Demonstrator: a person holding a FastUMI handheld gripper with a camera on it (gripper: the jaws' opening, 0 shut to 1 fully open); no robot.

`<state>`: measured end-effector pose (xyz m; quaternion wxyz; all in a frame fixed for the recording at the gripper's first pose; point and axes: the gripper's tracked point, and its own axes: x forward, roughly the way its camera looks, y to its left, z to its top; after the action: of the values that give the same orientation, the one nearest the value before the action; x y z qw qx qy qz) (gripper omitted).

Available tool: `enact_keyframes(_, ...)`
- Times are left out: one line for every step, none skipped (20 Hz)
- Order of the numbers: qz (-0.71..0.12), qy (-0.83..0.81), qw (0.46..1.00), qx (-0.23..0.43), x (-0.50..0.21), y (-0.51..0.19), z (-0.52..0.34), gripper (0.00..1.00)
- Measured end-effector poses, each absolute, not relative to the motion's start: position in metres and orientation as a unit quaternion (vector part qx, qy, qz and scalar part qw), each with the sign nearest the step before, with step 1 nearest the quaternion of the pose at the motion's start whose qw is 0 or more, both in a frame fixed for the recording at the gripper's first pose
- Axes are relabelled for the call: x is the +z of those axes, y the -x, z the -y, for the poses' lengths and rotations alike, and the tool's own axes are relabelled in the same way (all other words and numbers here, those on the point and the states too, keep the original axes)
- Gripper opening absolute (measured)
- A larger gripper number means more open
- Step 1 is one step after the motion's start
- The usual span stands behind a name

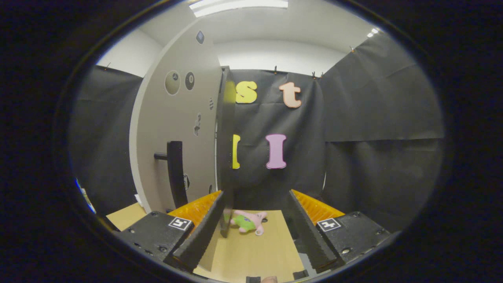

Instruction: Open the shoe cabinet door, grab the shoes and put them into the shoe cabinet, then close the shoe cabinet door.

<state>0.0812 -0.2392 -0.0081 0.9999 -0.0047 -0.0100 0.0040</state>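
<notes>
Gripper (257, 220) fingers lie nearest, spread wide apart with nothing between the pads; we record the tool as open and empty. Its left finger (204, 232) sits just beside the free edge of the shoe cabinet door (177, 122), and we cannot tell whether the two are touching.

That door is the largest item: a pale panel left of centre, swung out and seen nearly edge-on, with a dark bar handle (175, 173) on its face and several small stickers higher up. We judge the opening step to be done or nearly done.

Containers: the cabinet interior is hidden behind the door's edge, so we cannot report what it holds. No shoes can be made out on the wooden tabletop (251, 251) ahead.

A small pink and green plush toy (248, 222) lies on that tabletop just beyond the fingers, close to the door's lower corner.

Risks, in our judgement:
- The left finger may catch the door edge on any move to the left, knocking the door shut or further round.
- The plush toy lies near the door's sweep and could be pushed along or jam it at closing.
- With the shoes unlocated, a blind reach may strike the door or the toy.
</notes>
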Motion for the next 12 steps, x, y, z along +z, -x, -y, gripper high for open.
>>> enact_keyframes(0.007, 0.004, 1.0, 0.005, -0.013, -0.085, 0.233, 1.0)
enact_keyframes(0.002, 0.008, 1.0, 0.003, -0.019, -0.088, 0.228, 1.0)
enact_keyframes(-0.001, 0.014, 1.0, -0.003, -0.023, -0.091, 0.224, 1.0)
enact_keyframes(0.0, 0.022, 1.0, -0.005, -0.027, -0.093, 0.218, 1.0)
enact_keyframes(0.004, 0.03, 0.999, -0.019, -0.028, -0.097, 0.217, 1.0)
enact_keyframes(0.016, 0.035, 0.999, -0.029, -0.026, -0.095, 0.219, 0.96)
enact_keyframes(0.026, 0.032, 0.998, -0.038, -0.026, -0.095, 0.219, 0.96)
enact_keyframes(0.035, 0.025, 0.998, -0.04, -0.024, -0.095, 0.214, 0.95)
enact_keyframes(0.037, 0.021, 0.998, -0.051, -0.025, -0.095, 0.213, 0.95)
enact_keyframes(0.043, 0.02, 0.997, -0.055, -0.025, -0.092, 0.212, 0.93)
enact_keyframes(0.048, 0.024, 0.997, -0.06, -0.024, -0.091, 0.212, 0.92)
enact_keyframes(0.053, 0.024, 0.996, -0.064, -0.022, -0.093, 0.211, 0.92)
